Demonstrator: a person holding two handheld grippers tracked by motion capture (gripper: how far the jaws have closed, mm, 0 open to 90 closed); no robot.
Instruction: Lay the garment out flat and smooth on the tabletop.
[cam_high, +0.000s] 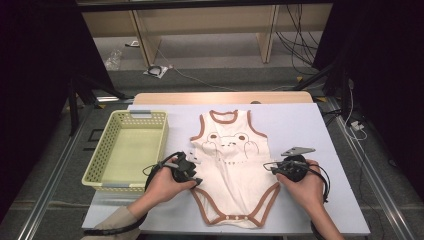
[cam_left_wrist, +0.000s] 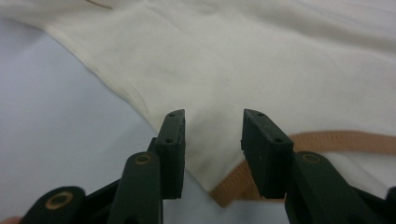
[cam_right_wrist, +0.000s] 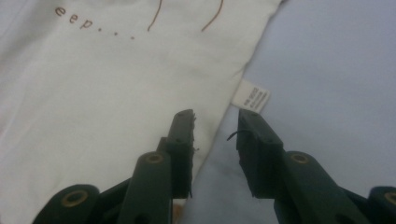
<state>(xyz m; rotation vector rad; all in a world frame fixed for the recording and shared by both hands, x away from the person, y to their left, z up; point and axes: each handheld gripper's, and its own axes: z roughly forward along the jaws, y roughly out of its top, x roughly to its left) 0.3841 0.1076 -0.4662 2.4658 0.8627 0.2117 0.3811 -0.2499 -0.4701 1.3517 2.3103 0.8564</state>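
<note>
The high view looked forward and down from above the table's (cam_high: 320, 130) near side. Each gripper view rode low, almost against the bodysuit (cam_high: 234, 170): left at its left seam, right at its right seam.

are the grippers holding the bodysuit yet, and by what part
Nothing is held. The left gripper straddles the bodysuit side edge; the right gripper straddles the opposite edge near the care label. Both stand open.
</note>
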